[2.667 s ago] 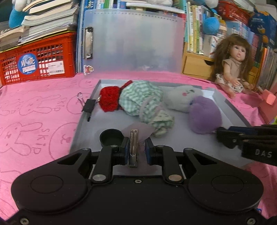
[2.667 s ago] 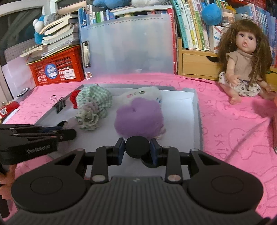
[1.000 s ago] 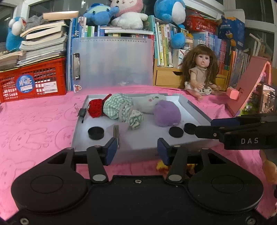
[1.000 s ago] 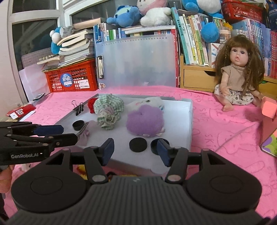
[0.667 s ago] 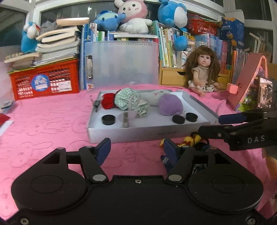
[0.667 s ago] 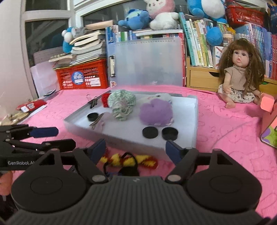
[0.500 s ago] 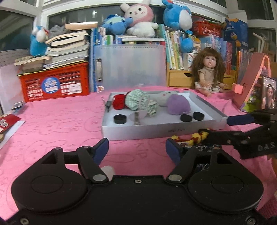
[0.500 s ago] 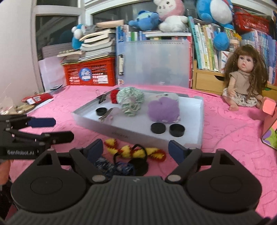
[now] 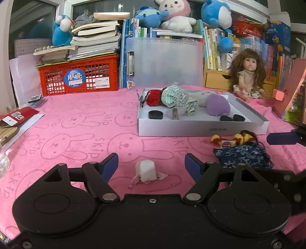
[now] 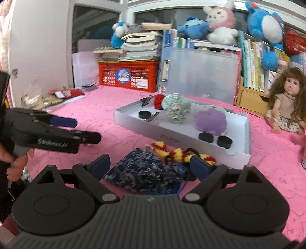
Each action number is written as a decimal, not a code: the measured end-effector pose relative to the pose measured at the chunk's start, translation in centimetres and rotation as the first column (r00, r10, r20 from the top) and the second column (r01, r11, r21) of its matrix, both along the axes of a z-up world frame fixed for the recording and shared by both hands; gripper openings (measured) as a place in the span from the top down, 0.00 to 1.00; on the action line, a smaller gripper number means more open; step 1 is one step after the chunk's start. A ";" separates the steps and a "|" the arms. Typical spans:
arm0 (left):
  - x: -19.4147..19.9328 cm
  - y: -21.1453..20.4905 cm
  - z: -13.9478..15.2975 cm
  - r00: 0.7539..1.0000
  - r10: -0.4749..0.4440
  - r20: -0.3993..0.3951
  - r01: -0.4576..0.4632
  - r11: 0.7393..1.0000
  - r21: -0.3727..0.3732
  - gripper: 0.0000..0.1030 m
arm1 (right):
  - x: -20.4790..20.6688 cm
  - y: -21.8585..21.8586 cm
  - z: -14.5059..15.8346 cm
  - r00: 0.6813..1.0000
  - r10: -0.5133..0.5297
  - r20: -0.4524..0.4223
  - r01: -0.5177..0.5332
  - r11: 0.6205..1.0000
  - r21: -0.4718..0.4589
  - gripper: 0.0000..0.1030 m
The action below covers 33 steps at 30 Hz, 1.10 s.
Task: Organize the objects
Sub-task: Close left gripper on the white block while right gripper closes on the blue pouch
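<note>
Desk (image 9: pixel 80 122) covered with a pink cloth printed with rabbit outlines and "SKIP". Along the back: red plastic crate (image 9: pixel 80 76) with a round blue sticker, topped by a stack of books (image 9: pixel 95 44); a translucent file case (image 9: pixel 164 63) standing upright; rows of upright books (image 9: pixel 216 51) on a wooden shelf unit with a small drawer (image 9: pixel 216 80). Plush toys (image 9: pixel 176 15) in blue and pink sit on top of the books. Dark windows (image 10: pixel 95 28) with white frames behind, white wall (image 10: pixel 38 47) at left in the right wrist view. Indoor artificial light, night outside. Papers and cards (image 9: pixel 15 118) on the left desk edge.
</note>
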<state>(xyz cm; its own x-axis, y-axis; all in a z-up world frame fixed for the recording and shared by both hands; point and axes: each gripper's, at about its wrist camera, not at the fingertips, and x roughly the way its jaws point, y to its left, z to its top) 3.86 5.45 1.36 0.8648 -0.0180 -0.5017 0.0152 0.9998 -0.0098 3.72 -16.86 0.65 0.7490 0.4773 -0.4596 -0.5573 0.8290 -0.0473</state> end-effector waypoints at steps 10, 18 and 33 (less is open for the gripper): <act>0.8 0.5 -1.1 1.000 0.018 -0.022 -0.018 1.000 -0.013 0.27 | 0.4 1.4 -0.9 1.000 -0.005 -0.028 0.005 1.000 -0.012 0.08; 1.1 0.8 -1.7 0.999 0.021 -0.030 -0.022 0.999 -0.039 0.29 | 1.0 2.2 -1.0 1.000 -0.002 -0.013 0.001 0.999 -0.041 0.07; 1.0 0.6 -2.0 1.000 0.018 -0.022 -0.019 1.000 -0.021 0.30 | 2.1 2.7 -1.8 0.999 -0.004 -0.038 0.002 0.999 -0.054 0.07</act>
<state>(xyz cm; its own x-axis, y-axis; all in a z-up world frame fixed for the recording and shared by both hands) 4.88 6.04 -0.68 0.8539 -0.0129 -0.5202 -0.0037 0.9995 -0.0308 5.79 -14.21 -1.18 0.7318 0.4489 -0.5128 -0.5570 0.8275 -0.0703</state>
